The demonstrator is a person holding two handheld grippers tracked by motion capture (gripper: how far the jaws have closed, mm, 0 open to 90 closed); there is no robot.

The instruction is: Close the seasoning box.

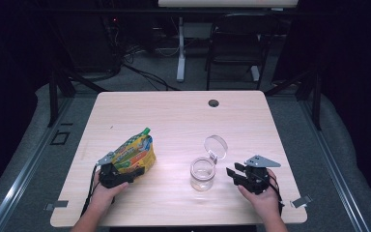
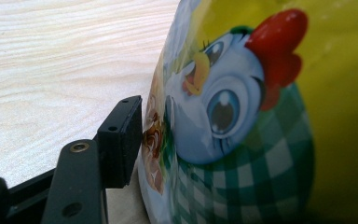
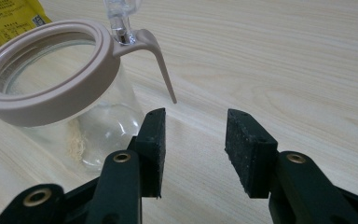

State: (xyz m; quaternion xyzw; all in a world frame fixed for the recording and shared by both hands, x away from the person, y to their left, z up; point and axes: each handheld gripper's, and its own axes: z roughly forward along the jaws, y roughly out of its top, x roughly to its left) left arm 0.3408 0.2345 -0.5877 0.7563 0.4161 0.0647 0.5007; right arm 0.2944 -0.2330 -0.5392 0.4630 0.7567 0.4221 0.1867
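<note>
Risk is that pouch [image 1: 134,153] slipping from the clamped left tongs [image 1: 125,175] and toppling the jar [image 1: 203,174] beside it, right tongs [image 3: 193,147] gaping empty.

No word, brand or number can be read. The yellow pouch [image 1: 134,153] carries colourful printing that is too small to make out from the high view. In the left gripper view the pouch [image 2: 270,116] shows a cartoon bird with a red comb and a green checked pattern, with no lettering beside it. In the right gripper view a corner of the pouch [image 3: 14,14] bears lines of fine dark print and a small square code, both too blurred to read. The glass jar [image 3: 70,93] bears no label.
</note>
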